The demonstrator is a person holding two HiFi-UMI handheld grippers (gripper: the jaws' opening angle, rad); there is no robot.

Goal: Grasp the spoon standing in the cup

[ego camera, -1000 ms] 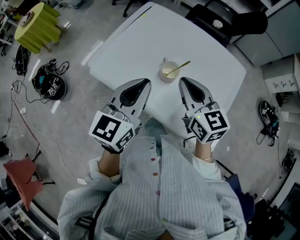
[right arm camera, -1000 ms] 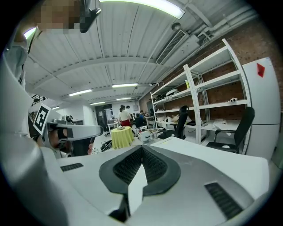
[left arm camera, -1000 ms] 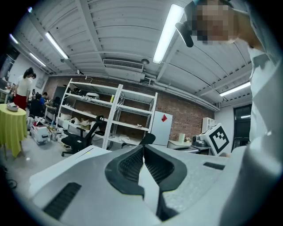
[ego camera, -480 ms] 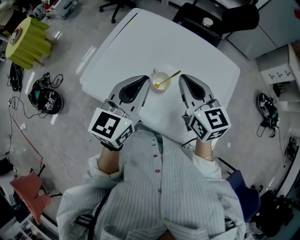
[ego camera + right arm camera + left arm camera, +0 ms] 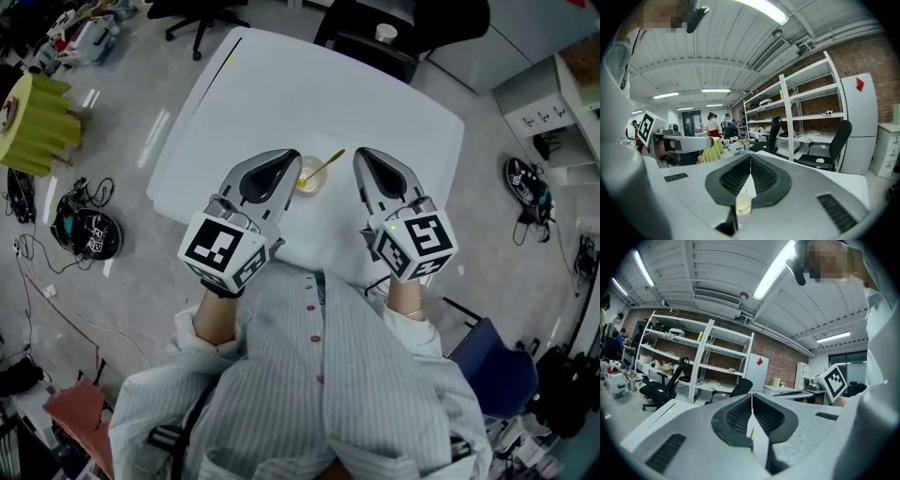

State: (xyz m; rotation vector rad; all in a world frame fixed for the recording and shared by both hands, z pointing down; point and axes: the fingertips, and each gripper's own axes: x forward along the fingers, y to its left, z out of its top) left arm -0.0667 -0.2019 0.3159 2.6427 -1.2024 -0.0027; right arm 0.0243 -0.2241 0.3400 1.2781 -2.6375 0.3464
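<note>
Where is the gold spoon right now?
In the head view, the spoon leans in the cup on the white table, between the left gripper and right gripper, closer to the left.

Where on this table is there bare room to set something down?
Bare: the whole far half of the white table, from the cup to the edge by the black chair. Crowded: the near edge, where the left claw and right claw flank the cup and spoon.
</note>
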